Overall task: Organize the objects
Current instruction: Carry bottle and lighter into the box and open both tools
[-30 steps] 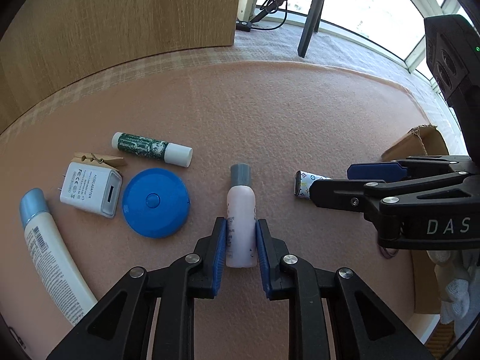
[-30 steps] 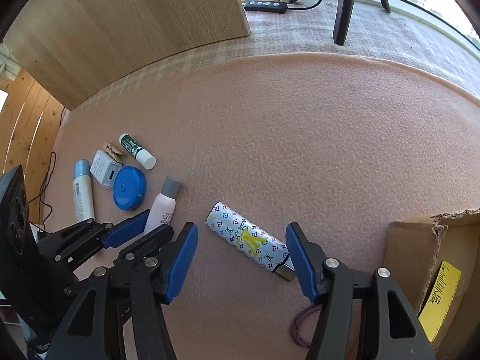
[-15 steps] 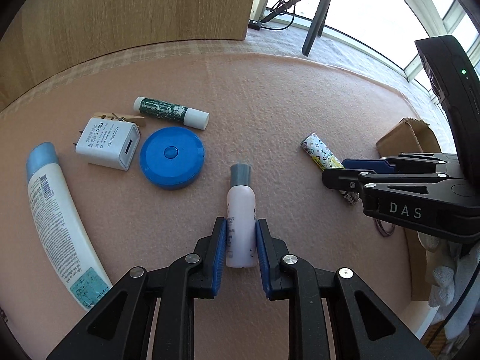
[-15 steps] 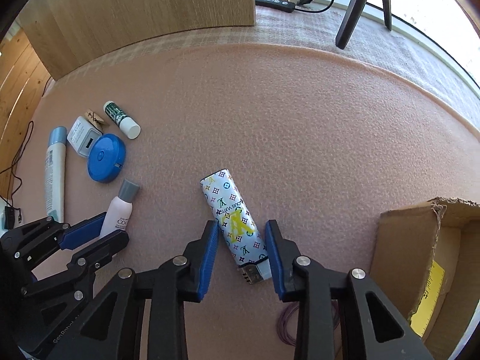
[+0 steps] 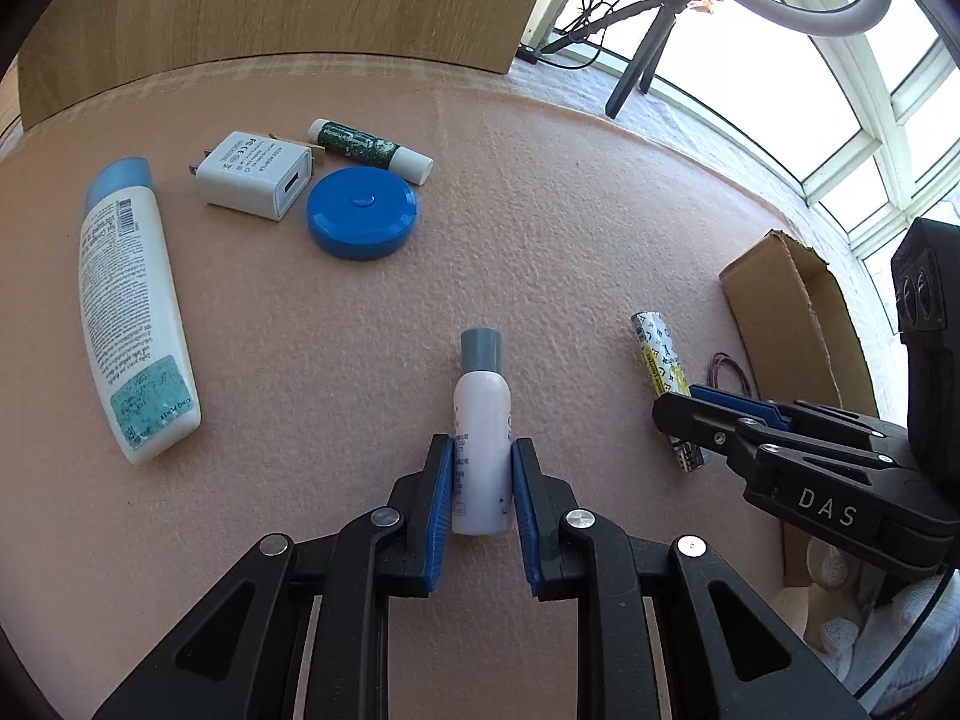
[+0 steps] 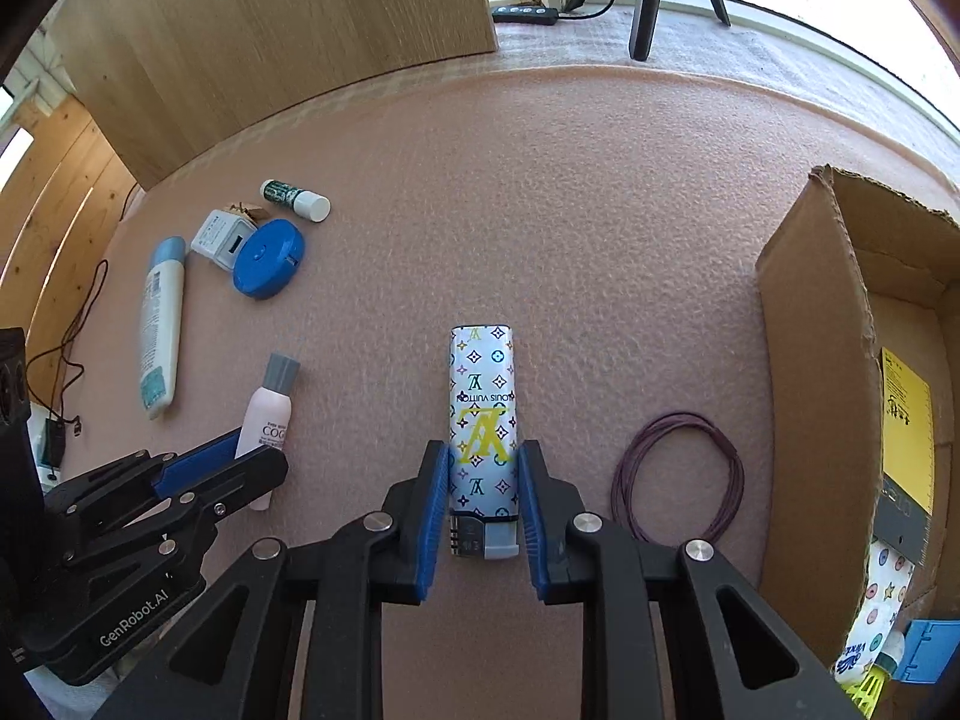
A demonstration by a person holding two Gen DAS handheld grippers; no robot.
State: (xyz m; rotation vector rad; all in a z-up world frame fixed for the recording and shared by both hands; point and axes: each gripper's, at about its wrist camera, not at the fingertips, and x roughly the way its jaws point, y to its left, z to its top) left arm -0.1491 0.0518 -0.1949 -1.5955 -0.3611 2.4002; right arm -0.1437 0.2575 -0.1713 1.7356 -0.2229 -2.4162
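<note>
A small pink bottle (image 5: pixel 483 396) with a grey cap lies on the pink mat, and my left gripper (image 5: pixel 481 444) is shut on its lower half. A white patterned lighter (image 6: pixel 482 372) lies lengthwise between the blue pads of my right gripper (image 6: pixel 483 450). Those jaws are closing, and the pads press on the lighter's sides. In the right wrist view the left gripper (image 6: pixel 252 456) and its bottle (image 6: pixel 270 414) sit to the lower left. In the left wrist view the right gripper (image 5: pixel 678 414) holds the lighter (image 5: pixel 657 354) at the right.
An open cardboard box (image 6: pixel 804 360) stands at the right with items inside, a purple loop (image 6: pixel 678 474) beside it. At the far left lie a lotion tube (image 5: pixel 129 306), a white charger (image 5: pixel 255 174), a blue round case (image 5: pixel 362 212) and a green lip balm (image 5: pixel 369 144). A wooden panel (image 5: pixel 300 0) stands behind.
The right jaws have gone from wide apart to closed on the lighter, which has swung in line with them. Both grippers have shifted toward the box, the left one carrying the bottle.
</note>
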